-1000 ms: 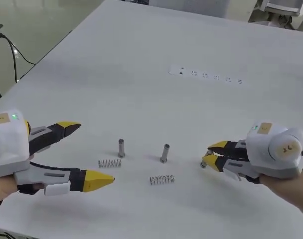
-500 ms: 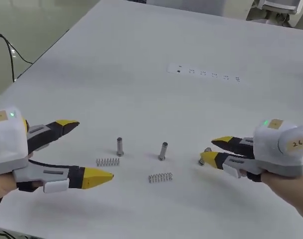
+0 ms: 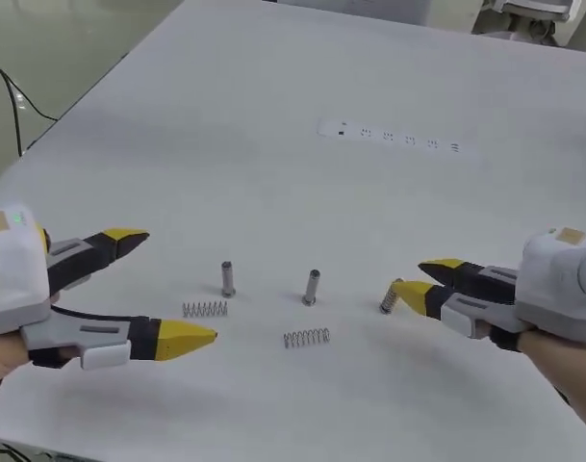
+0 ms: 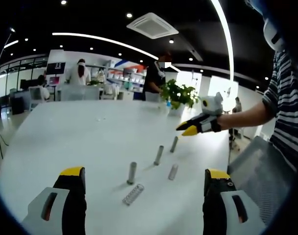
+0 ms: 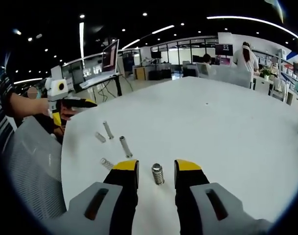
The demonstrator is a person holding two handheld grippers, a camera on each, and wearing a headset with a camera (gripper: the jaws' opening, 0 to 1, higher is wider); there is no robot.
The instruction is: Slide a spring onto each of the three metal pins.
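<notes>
Three small metal pins stand in a row on the white table. The right pin wears a spring. The middle pin and the left pin are bare. One loose spring lies by the left pin and another spring lies in front of the middle pin. My right gripper is open just right of the sprung pin, not touching it. My left gripper stands wide open left of the row, holding nothing.
A white power strip lies flat farther back on the table. The table's near edge runs just below the grippers. People and desks are in the background of the gripper views.
My right gripper has drawn back to the right, off the sprung pin, which now stands free. The left gripper has stayed put; the head camera shifted slightly.
</notes>
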